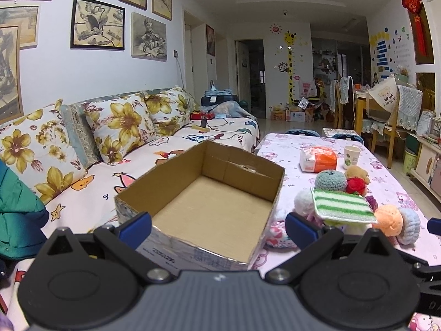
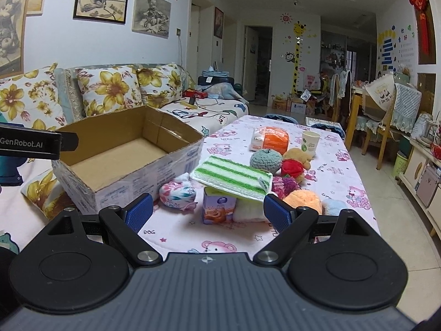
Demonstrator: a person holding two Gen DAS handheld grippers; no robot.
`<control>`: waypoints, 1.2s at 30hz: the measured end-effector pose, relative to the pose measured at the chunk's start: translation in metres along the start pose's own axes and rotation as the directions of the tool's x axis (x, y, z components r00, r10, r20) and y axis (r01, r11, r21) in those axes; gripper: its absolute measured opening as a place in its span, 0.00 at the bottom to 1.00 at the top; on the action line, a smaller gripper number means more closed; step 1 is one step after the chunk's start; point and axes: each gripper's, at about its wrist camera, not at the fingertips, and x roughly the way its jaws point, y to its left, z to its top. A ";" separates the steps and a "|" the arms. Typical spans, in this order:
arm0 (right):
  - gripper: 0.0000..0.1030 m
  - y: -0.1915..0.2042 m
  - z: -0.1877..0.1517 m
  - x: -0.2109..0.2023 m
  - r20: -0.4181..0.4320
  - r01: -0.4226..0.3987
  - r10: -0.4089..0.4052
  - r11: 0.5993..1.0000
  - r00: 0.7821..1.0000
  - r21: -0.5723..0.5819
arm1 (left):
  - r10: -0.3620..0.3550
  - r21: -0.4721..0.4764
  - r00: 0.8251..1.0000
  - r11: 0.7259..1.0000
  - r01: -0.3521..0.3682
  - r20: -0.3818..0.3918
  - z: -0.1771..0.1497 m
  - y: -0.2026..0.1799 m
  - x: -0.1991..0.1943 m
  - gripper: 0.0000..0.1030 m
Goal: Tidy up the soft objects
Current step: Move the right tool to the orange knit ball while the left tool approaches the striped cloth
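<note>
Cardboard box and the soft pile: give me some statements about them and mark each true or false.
1. The box is empty. True.
2. The striped sponge lies inside the box. False: it rests on top of the pile beside the box.
3. The right tool is open and holds nothing. True.
4. The paper cup lies tipped over. False: it stands upright on the table.
5. The left tool grips the orange ball. False: it is open and holds nothing.

"GenRobot.AI" runs along the left gripper's black body [image 2: 30, 144]; the cardboard box [image 1: 165, 259] label reads "23361295".
</note>
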 end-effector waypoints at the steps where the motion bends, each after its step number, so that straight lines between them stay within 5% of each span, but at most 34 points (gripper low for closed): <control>1: 1.00 -0.002 -0.001 0.000 -0.001 0.003 -0.003 1.000 1.000 0.005 | -0.004 0.004 1.000 1.000 0.004 -0.003 -0.001 -0.002 0.001 0.99; 15: 1.00 -0.060 -0.013 0.015 -0.068 0.071 -0.060 0.983 0.996 0.172 | -0.150 0.073 0.988 0.986 0.152 -0.034 -0.016 -0.055 0.027 0.99; 24: 1.00 -0.094 -0.014 0.041 -0.114 0.128 -0.098 0.948 0.989 0.292 | -0.310 0.041 0.947 0.948 0.315 -0.088 -0.009 -0.094 0.073 0.99; 36: 1.00 -0.088 -0.020 0.086 -0.195 0.161 -0.106 0.943 0.975 0.293 | -0.382 -0.108 0.910 0.924 0.368 -0.163 0.007 -0.104 0.163 0.97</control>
